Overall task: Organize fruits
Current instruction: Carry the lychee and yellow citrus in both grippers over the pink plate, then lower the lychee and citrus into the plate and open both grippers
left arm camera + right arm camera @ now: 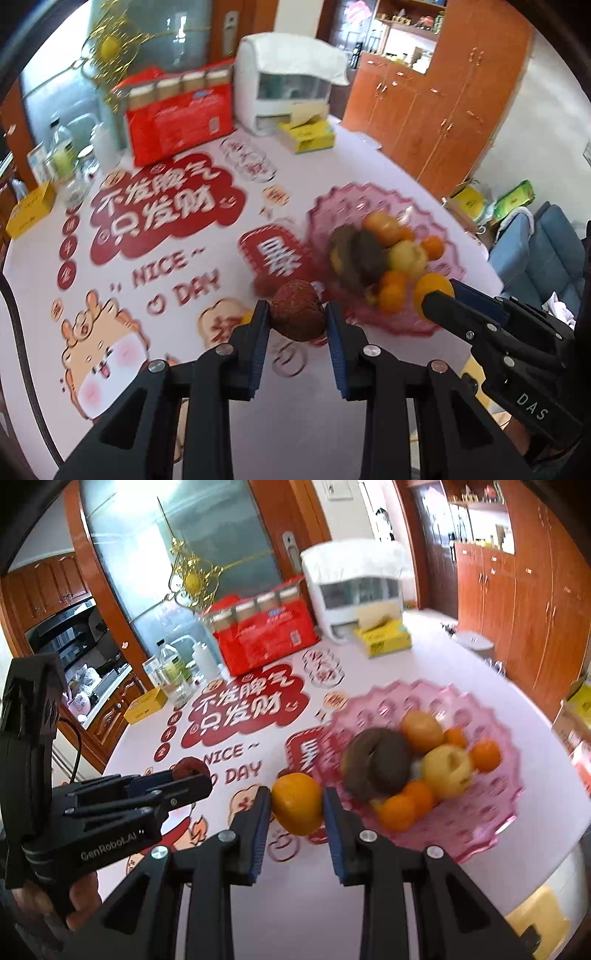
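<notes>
The left claw [297, 317] is squeezed shut on a bumpy red-brown fruit [297, 314], and the fruit sits right between its two blue pads, up off the worktop [229, 424]. The right claw [297, 805] is squeezed shut on an orange [297, 803] in the same way, with a pad pressing on each side of it. Both claws point down at a slant over the worktop, which has a white cover with red writing and a cartoon animal on it. Just past the right claw, and a bit to its right, is a pink bowl [491, 812] with a wavy edge. Inside the bowl are a dark brown fruit [380, 764], a yellow apple [448, 770] and some small oranges [399, 810]. From the left claw the same bowl lies ahead and to the right, near the tip of the other claw. Far ahead of both claws, at the back of the worktop, stand a red pack [266, 635], a yellow tissue box [386, 638] and a white machine [354, 587]. The pictures are a little blurry.
</notes>
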### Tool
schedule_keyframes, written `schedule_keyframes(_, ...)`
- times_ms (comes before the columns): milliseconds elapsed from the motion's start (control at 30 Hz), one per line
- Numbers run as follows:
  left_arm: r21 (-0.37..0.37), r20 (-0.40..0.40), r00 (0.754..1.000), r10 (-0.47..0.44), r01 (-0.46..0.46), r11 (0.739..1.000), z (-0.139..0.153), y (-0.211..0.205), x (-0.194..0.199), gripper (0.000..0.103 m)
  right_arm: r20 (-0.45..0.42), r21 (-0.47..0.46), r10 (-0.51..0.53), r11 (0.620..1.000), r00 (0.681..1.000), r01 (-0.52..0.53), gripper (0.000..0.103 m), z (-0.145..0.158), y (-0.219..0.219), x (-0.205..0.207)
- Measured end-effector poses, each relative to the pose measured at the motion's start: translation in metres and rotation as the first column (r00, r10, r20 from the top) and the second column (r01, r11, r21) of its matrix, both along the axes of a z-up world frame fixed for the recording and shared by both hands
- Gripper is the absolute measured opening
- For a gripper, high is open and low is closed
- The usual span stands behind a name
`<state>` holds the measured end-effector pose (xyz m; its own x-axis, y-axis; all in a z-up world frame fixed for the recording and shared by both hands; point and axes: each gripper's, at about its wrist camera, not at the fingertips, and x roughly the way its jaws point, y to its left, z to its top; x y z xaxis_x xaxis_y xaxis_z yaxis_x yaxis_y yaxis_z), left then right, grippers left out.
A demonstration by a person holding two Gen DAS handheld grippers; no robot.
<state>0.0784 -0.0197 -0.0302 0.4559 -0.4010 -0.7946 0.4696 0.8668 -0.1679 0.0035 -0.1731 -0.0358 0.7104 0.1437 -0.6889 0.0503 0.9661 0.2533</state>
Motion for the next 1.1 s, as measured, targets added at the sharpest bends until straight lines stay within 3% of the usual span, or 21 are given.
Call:
schedule_keyframes(200, -0.026, 0.036, 0.999, -0.013, 0.014, 1.000, 0.020, -0.053, 0.003, 0.029, 0.041, -0.034, -0.012, 0.999, 0.999, 0.013, 0.029, 0.017, -0.047, -0.003)
schedule_keyframes(400, -0.034, 0.033, 0.999, 0.006, -0.005, 0.999, 0.013, -0.103, 0.010, 0.029, 0.044, -0.047, -0.006, 0.999, 0.999, 0.008, 0.029, 0.019, -0.097, 0.008)
schedule_keyframes(700, -0.010, -0.057, 0.998, 0.040, -0.040, 0.999, -0.036, -0.166, 0.019, 0.029, -0.053, -0.102, 0.058, 0.993, 0.997, -0.064, 0.029, -0.018, -0.159, 0.033)
schedule_keyframes(1100, 0.052, -0.168, 0.979, 0.114, -0.106, 0.993, -0.095, -0.194, 0.020, 0.029, -0.199, -0.111, 0.194, 0.970, 0.961, -0.218, 0.029, -0.074, -0.167, 0.047)
